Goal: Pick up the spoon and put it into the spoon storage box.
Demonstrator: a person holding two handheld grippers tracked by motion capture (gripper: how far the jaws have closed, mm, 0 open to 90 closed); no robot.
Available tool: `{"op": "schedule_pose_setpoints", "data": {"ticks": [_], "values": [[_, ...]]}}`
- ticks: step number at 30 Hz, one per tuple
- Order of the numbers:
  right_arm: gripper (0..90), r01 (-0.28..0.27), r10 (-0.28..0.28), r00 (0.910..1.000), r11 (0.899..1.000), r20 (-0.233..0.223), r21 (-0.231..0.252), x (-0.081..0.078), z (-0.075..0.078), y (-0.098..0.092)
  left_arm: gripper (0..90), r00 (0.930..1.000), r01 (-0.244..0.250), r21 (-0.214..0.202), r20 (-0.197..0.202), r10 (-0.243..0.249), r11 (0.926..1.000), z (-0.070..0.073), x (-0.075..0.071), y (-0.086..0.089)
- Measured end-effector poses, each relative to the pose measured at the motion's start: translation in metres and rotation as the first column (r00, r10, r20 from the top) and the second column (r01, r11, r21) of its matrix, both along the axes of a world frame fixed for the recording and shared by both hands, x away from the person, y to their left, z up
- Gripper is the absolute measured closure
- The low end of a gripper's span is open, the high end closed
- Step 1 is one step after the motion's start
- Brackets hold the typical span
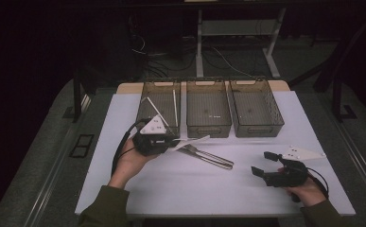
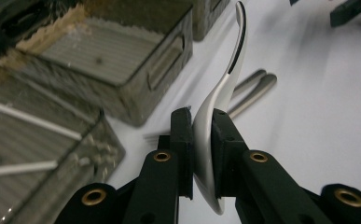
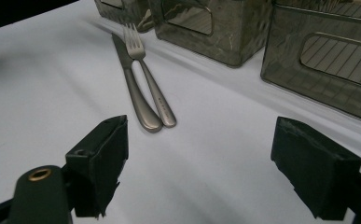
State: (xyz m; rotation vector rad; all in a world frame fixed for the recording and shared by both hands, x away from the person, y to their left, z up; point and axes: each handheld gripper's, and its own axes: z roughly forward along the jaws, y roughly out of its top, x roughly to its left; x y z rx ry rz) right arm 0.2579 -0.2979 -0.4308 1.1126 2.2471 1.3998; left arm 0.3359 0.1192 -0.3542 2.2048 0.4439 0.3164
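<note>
Left tool (image 2: 201,154) at centre-left clamps what looks like a white spoon (image 2: 220,93); right tool (image 3: 201,163), lower right, gapes empty.

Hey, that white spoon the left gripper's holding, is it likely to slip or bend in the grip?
The white spoon looks glossy and curved, so it may slide or pivot between the left gripper pads. It keeps its shape sticking out unsupported, so it is probably stiff. It looks thin and likely light; whether it is brittle I cannot tell.
</note>
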Motion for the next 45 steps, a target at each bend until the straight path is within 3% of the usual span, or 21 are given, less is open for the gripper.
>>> {"op": "schedule_pose_setpoints", "data": {"ticks": [7, 14, 20, 26, 29, 32, 37, 39, 45], "values": [[18.9, -0.001, 0.001, 1.0, 1.0, -0.005, 0.004, 0.0, 0.0, 0.0, 80.1, 0.9982, 0.048, 0.035, 0.034, -0.049, 0.9982, 0.014, 0.029, -0.029], [18.8, -0.001, 0.001, 1.0, 1.0, -0.002, 0.006, 0.0, 0.0, 0.0, 80.1, 0.9965, 0.058, 0.068, 0.056, -0.062, 0.996, 0.019, 0.06, -0.058], [18.9, -0.002, 0.002, 1.0, 1.0, -0.002, 0.012, 0.0, 0.0, -0.001, 80.0, 0.9975, 0.045, 0.099, 0.05, -0.05, 0.9941, 0.009, 0.085, -0.075], [18.9, 0.0, 0.0, 1.0, 1.0, -0.004, 0.013, 0.0, 0.001, -0.002, 79.9, 0.9995, 0.016, 0.099, 0.026, -0.019, 0.995, -0.006, 0.101, -0.08], [18.9, -0.001, 0.001, 1.0, 1.0, -0.004, 0.015, -0.001, 0.001, -0.002, 79.0, 0.9997, 0.01, 0.098, 0.021, -0.012, 0.9951, -0.01, 0.105, -0.081], [18.9, -0.001, 0.001, 1.0, 1.0, -0.004, 0.015, -0.001, 0.001, -0.002, 69.3, 0.9998, 0.013, 0.072, 0.016, -0.014, 0.9973, -0.01, 0.108, -0.078], [18.9, -0.001, 0.001, 1.0, 1.0, -0.003, 0.016, -0.001, 0.001, -0.002, 61.6, 1.0, 0.005, 0.013, 0.002, -0.005, 0.9999, -0.006, 0.105, -0.072], [18.9, -0.002, 0.002, 1.0, 1.0, -0.002, 0.016, -0.001, 0.001, -0.002, 58.5, 0.9999, -0.005, -0.031, -0.013, 0.004, 0.9995, -0.005, 0.1, -0.07], [19.2, -0.008, 0.008, 0.9999, 1.0, -0.013, 0.012, 0.001, 0.001, -0.002, 45.6, 0.9984, -0.023, -0.068, -0.054, 0.019, 0.9974, -0.006, 0.077, -0.059]]}}
